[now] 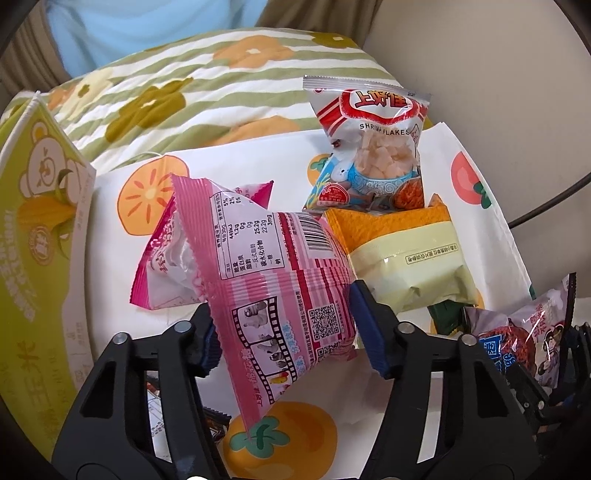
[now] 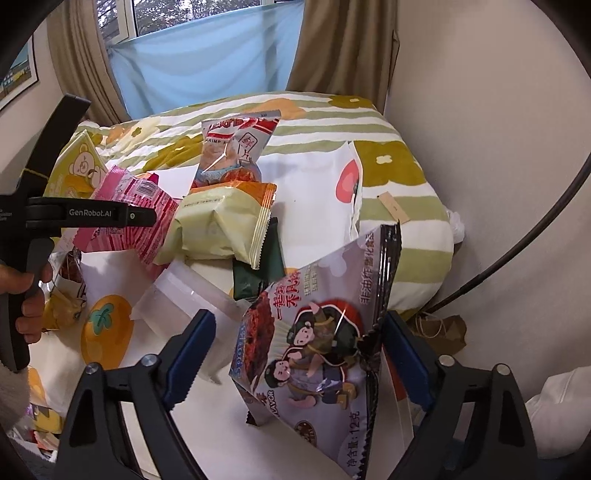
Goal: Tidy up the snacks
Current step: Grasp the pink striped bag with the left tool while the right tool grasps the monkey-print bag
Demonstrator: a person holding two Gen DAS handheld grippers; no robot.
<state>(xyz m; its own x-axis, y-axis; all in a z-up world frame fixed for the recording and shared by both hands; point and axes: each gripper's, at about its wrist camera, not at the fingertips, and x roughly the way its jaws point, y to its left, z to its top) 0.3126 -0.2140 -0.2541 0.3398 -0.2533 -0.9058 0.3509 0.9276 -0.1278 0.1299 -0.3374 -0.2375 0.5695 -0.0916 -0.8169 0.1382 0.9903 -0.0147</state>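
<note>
1. Behind everything, in the upper part of both frames, stood a bed (image 2: 399, 206) under a green-striped, flower-printed quilt, with curtains (image 2: 343, 44) and a window (image 2: 177, 11) above it in the right wrist view. It served as the worktop, so every snack lay within reach of both hands.
2. Spread over the quilt at mid-frame lay a white persimmon-print bag (image 1: 258, 170), flat, apparently as a sorting surface for the pile.
3. At the left edge of the left wrist view leaned a green bear carton (image 1: 40, 229), set aside from the loose packets.
4. Centre of the left wrist view: the pink packet (image 1: 273, 280) sat between the fingers of the left gripper (image 1: 284, 334). Both blue pads pressed its lower half, creasing the foil, so the tongs were clamped on it, probably to lift it off the heap.
5. Lower centre of the right wrist view: the purple packet (image 2: 317, 354) stood tilted between the fingers of the right gripper (image 2: 295, 350). Its crimped seam touched the right pad, while a clear gap showed at the left pad, so those tongs stood apart, not yet gripping.
6. Upper centre, the shrimp flakes (image 1: 373, 144) stood propped upright against the pile.
7. Just below it lay the yellow packet (image 1: 410, 258), touching the pink one.
8. Beneath the yellow packet's edge peeked a dark green packet (image 2: 258, 273), smallest in view.
9. At the left edge of the right wrist view, a hand (image 2: 27, 299) held the left gripper's handle.
</note>
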